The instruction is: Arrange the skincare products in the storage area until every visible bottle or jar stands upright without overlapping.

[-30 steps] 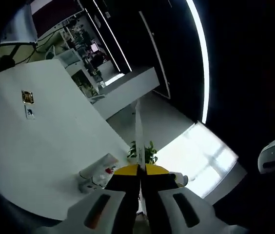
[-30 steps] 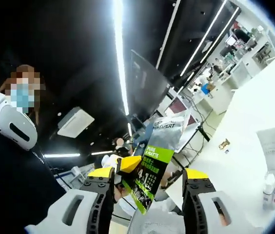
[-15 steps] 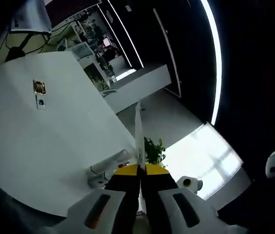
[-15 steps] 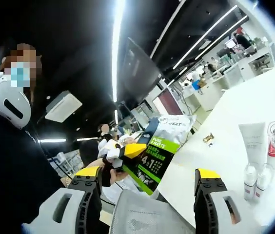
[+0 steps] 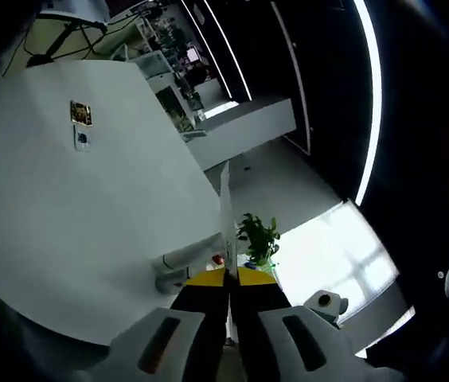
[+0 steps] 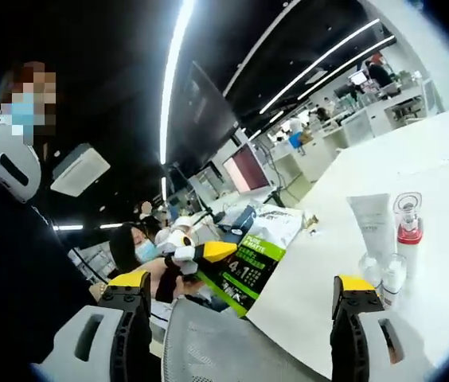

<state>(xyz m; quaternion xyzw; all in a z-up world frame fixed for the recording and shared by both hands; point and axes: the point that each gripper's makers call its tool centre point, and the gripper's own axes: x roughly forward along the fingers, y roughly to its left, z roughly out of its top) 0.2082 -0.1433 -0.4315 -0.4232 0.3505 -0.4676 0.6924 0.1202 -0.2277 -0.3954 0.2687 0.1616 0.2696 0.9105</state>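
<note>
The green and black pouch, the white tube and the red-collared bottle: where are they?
green and black pouch (image 6: 250, 267): right gripper view, printed front.
white tube (image 6: 372, 225): right gripper view, mid-body.
red-collared bottle (image 6: 408, 234): right gripper view, red collar.

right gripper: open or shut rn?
Open. In the right gripper view the right gripper has its yellow-tipped jaws standing wide apart with nothing between them; the green packet is pinched by the left gripper.

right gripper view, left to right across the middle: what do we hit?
Other gripper's yellow tip → green sachet it holds → white tube → two small clear bottles in front of the tube → red-collared pump bottle, all standing on the white table.
</note>
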